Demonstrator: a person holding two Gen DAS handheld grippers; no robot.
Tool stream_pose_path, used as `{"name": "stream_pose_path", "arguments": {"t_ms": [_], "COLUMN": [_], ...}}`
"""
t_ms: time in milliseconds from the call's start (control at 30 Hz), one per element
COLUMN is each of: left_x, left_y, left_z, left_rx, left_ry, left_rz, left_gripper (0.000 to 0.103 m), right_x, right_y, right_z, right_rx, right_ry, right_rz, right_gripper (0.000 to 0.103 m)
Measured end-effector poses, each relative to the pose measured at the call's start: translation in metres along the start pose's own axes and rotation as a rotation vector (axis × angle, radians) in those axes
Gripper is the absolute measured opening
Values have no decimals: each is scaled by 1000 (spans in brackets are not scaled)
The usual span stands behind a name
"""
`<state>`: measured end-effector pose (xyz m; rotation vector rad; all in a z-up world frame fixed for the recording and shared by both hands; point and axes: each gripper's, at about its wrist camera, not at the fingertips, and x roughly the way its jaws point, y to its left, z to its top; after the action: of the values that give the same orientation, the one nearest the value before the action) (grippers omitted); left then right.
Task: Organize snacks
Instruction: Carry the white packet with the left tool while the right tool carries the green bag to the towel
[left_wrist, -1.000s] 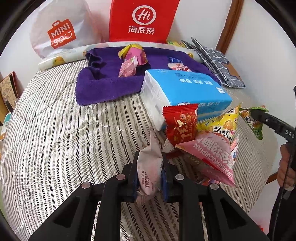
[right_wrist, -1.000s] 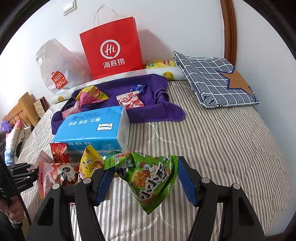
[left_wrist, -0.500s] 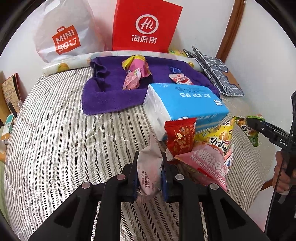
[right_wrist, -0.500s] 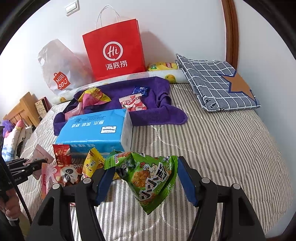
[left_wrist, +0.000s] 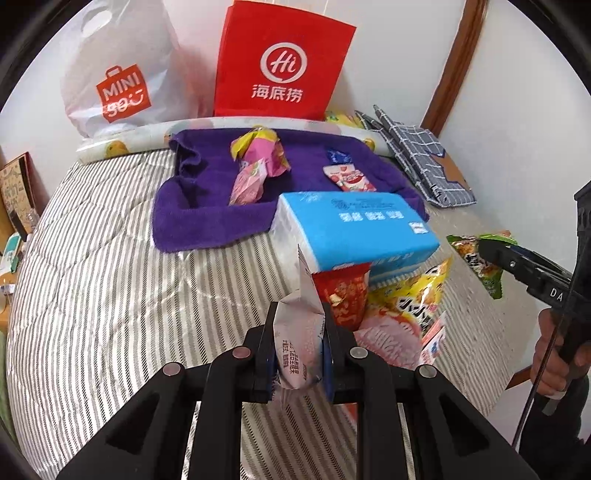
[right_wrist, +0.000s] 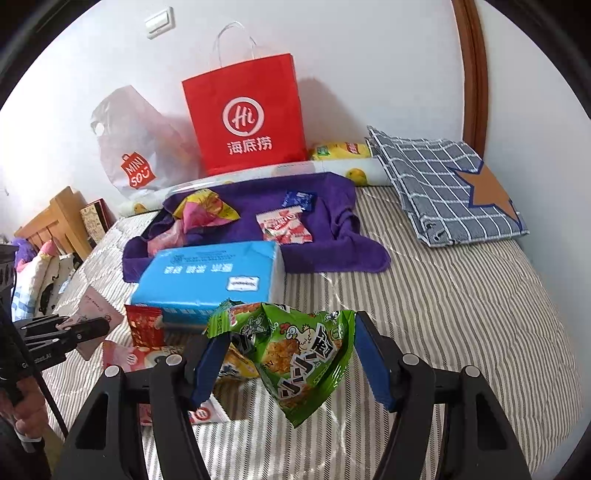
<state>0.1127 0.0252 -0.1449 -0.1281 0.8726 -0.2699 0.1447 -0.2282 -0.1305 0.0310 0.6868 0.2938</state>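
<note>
The left gripper (left_wrist: 298, 347) is pinching a pale pink snack packet (left_wrist: 300, 334), its pads pressed flat on both sides, holding it upright above the striped bed cover (left_wrist: 110, 295). Over on the right, the right gripper (right_wrist: 284, 360) is standing about half spread with a green snack bag (right_wrist: 299, 354) hanging between its blue pads (right_wrist: 371, 362); the bag is touching both pads and its lower corner is dangling clear of the bed. Just beyond the left gripper, a red packet (left_wrist: 343, 295) is leaning against a blue tissue pack (left_wrist: 354, 229), with a yellow bag (left_wrist: 413, 295) and a large pink bag (left_wrist: 388, 341) piled beside it. Farther back, a purple towel (left_wrist: 207, 218) is lying spread on the bed, carrying a pink-and-yellow bag (left_wrist: 262, 153), a small pink packet (left_wrist: 247, 182), a red-and-white candy packet (left_wrist: 349, 177) and a small blue packet (left_wrist: 340, 156). Against the far wall, a red paper bag (right_wrist: 245, 118) and a white plastic bag (right_wrist: 129, 147) are standing, and a checked blue cushion (right_wrist: 443, 181) is resting at the far right.
</note>
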Motion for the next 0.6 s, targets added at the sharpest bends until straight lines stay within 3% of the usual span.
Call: {"name": "stream_pose_path", "arguments": {"t_ms": [233, 600], "left_x": [1, 9], "left_y": [-12, -11], "left_z": [12, 43], "left_rx": [30, -6], "left_ry": [-16, -29], "left_rz": [-9, -50], "left_gripper": [19, 19], "right_x": [2, 14], "right_y": [11, 18], "right_z": [9, 37], "right_rx": [-21, -58], "right_ry": [-17, -61], "right_rz": [22, 18], "right_gripper": [65, 65]}}
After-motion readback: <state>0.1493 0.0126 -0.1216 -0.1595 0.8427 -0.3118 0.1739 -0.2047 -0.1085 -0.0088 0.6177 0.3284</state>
